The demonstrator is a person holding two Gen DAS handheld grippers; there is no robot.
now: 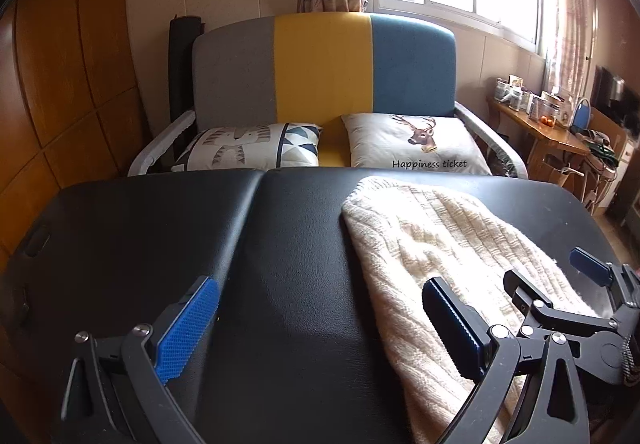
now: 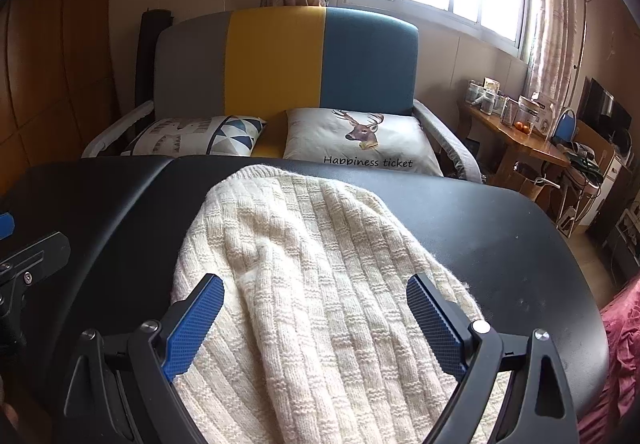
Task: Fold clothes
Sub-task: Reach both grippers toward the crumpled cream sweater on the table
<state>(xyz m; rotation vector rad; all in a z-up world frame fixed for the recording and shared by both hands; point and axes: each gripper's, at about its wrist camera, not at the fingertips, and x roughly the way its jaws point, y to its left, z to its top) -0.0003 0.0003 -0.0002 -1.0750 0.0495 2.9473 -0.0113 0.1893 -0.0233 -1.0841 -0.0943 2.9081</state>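
Note:
A cream knitted sweater [image 2: 320, 284] lies flat on the black padded table [image 2: 500, 236], reaching from the near edge toward the far side. It also shows in the left wrist view [image 1: 432, 244] on the table's right half. My left gripper [image 1: 320, 324] is open and empty, its jaws wide apart above the table, with its right pad [image 1: 452, 324] over the sweater's left edge. My right gripper [image 2: 316, 324] is open and empty, its jaws straddling the sweater's near part. The right gripper also shows in the left wrist view [image 1: 560, 284], hovering over the sweater.
Beyond the table stands a grey, yellow and blue sofa [image 1: 324, 64] with two printed pillows [image 1: 416, 140]. A wooden side table [image 2: 516, 140] with jars and clutter is at the right, under a bright window. A red cloth [image 2: 620, 344] lies at the right edge. Wooden wardrobe panels [image 1: 60, 84] are on the left.

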